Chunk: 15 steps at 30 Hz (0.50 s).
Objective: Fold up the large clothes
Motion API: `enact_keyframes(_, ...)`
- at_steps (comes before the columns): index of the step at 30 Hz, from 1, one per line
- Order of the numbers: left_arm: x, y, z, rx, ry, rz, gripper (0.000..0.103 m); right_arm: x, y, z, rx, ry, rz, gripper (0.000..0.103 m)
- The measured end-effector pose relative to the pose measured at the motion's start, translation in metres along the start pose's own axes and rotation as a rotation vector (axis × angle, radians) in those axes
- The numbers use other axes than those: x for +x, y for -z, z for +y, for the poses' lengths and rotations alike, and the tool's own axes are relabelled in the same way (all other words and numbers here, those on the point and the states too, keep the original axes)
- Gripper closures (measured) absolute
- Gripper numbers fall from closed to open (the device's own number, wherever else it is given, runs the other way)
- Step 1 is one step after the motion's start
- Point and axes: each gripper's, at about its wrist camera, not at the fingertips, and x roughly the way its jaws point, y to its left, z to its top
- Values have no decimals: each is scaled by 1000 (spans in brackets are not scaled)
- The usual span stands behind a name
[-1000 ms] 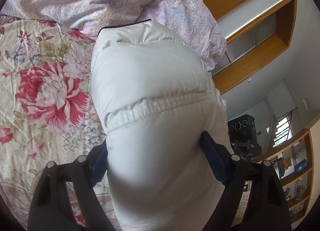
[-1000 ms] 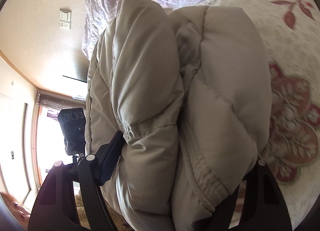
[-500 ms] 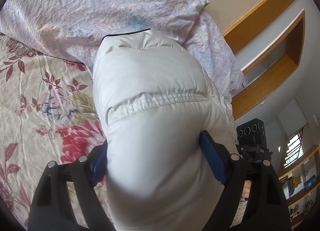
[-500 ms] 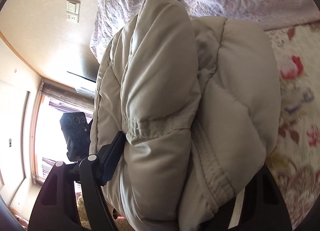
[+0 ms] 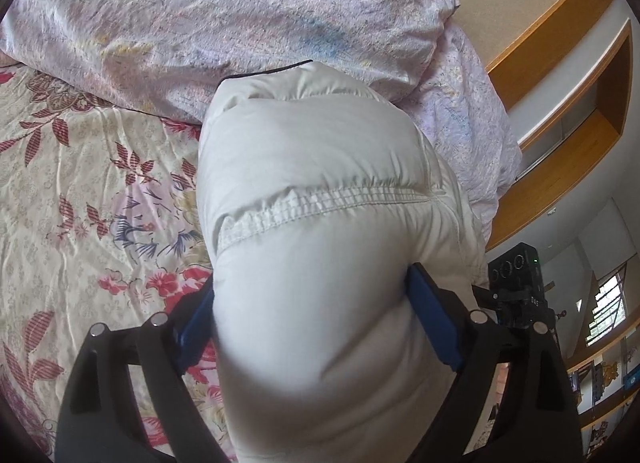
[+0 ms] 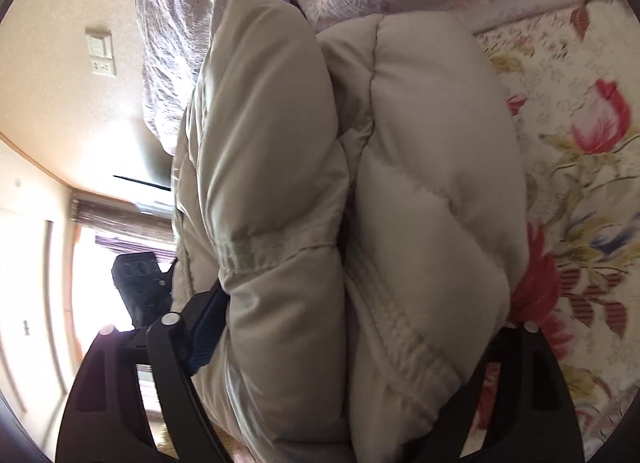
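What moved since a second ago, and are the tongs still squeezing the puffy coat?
Both tongs carried the puffy coat up the flowery bedspread toward the pale quilt, which now looks nearer. Left tongs and right tongs stayed clamped on it.

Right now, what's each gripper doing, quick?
Left gripper: shut on the white puffer jacket.
Right gripper: shut on the same puffer jacket's bunched folds.

Left gripper (image 5: 312,327) jaws clamp the puffy white jacket (image 5: 320,191) above the floral bedspread (image 5: 88,199).
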Motion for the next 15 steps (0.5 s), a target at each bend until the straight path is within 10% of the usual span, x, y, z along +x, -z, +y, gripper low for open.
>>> enact_keyframes(15,-58,23,-70,303,-406,-159,2,-94,50,83,-266,404,-340,19)
